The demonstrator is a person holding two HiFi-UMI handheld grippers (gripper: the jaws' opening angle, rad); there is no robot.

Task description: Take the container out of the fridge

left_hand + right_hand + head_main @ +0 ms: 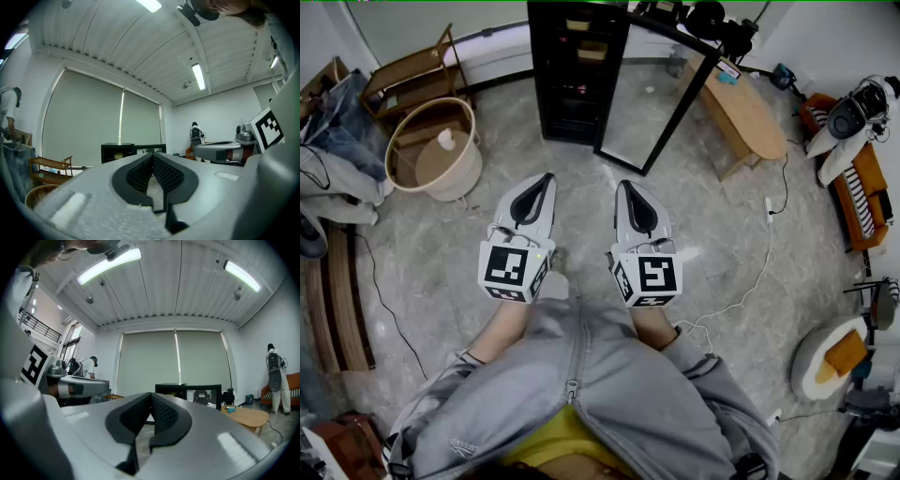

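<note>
The left grey tool [547, 178] and right grey tool [624, 186], side by side, are both clenched on nothing. Ahead stands the tall black fridge [567, 94], its glass door [652, 94] open.

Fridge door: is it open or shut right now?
Open. The glass door stands swung out from the black fridge, leaving its shelves exposed.

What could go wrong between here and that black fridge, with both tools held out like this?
The glass door of the fridge stands swung out into the room; a gripper might knock it. A white cable trails over the floor on the right, a possible trip. The left gripper and right gripper both have their jaws together, so they must open before grasping anything.
</note>
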